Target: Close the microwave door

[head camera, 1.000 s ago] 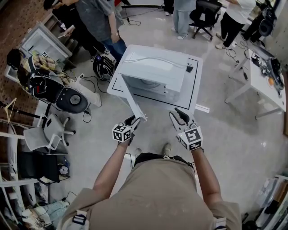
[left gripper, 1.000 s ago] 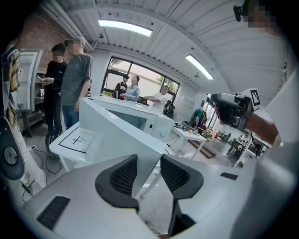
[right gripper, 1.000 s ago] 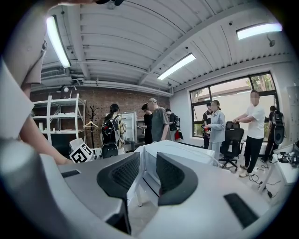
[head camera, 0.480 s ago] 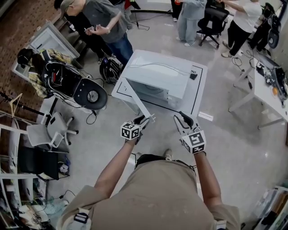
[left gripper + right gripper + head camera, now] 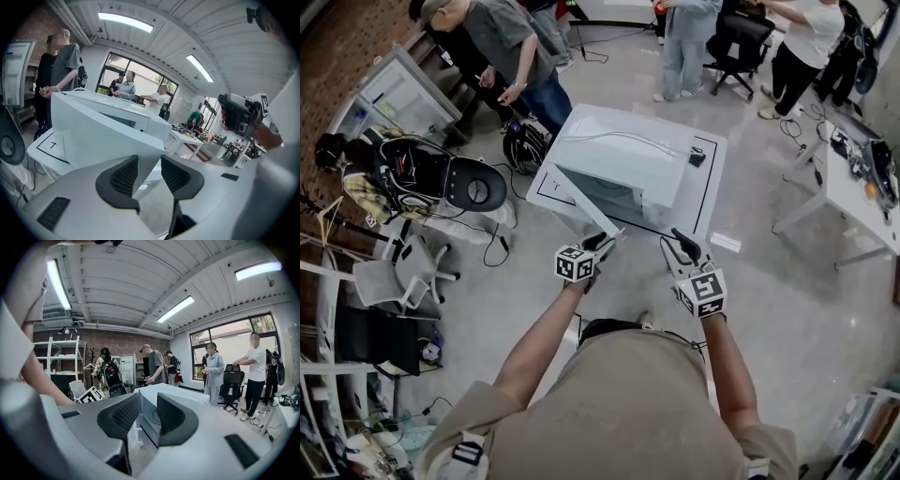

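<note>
The microwave door [image 5: 584,206] stands swung out from the microwave [image 5: 623,150] on the desk [image 5: 710,178]; the left gripper [image 5: 602,243] jaws clamp its free edge; the right gripper [image 5: 680,244] jaws gape, empty; swinging too hard could slam the door or shove the microwave.

**Changes over the last second, all located from the microwave [image 5: 628,155]:**

- **Microwave door [image 5: 589,206]:** it has swung part of the way in toward the microwave's front. The angle between the door and the cavity opening is narrower than before. The door is not yet closed.
- **Left tongs [image 5: 600,242]:** they have travelled with the door's free edge, which sits between them. They now lie nearer the microwave's front.
- **Right tongs [image 5: 675,242]:** they have shifted slightly closer to the microwave's front right corner.
- **Person in the grey shirt [image 5: 502,37]:** earlier largely cut off behind the microwave's left side, now in fuller view there with a forearm extended.
</note>
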`<state>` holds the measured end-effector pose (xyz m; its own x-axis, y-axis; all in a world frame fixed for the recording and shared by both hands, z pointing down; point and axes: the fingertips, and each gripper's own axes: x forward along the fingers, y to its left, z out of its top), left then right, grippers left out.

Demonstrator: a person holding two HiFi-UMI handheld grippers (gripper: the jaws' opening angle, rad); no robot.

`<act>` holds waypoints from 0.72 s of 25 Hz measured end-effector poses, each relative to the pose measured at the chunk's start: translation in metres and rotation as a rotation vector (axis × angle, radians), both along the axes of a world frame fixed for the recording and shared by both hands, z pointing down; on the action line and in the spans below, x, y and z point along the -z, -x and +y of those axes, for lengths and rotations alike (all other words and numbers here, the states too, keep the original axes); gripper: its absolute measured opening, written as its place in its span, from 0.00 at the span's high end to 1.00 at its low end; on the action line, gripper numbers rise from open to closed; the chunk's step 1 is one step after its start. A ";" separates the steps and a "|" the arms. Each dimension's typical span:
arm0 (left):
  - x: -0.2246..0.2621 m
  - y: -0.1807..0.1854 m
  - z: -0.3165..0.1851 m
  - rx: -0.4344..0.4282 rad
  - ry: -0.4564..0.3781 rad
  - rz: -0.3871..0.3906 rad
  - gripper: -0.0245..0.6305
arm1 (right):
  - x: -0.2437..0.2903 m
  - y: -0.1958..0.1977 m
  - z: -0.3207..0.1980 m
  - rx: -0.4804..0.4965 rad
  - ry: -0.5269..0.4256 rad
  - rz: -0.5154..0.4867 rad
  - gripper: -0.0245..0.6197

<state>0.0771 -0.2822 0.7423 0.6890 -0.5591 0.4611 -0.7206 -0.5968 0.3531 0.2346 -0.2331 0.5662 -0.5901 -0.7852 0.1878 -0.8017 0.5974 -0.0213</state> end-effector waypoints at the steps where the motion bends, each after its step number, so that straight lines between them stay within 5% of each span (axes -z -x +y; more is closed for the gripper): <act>1: -0.001 -0.003 -0.003 -0.004 -0.001 -0.002 0.74 | -0.001 -0.002 -0.001 -0.002 0.001 -0.001 0.78; 18: -0.004 -0.046 -0.053 -0.051 0.016 0.020 0.74 | -0.009 -0.033 -0.020 -0.064 0.013 -0.011 0.78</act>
<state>0.1230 -0.3352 0.7458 0.7256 -0.5156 0.4558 -0.6821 -0.6266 0.3770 0.2680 -0.2535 0.5749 -0.5408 -0.8190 0.1919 -0.8380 0.5444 -0.0380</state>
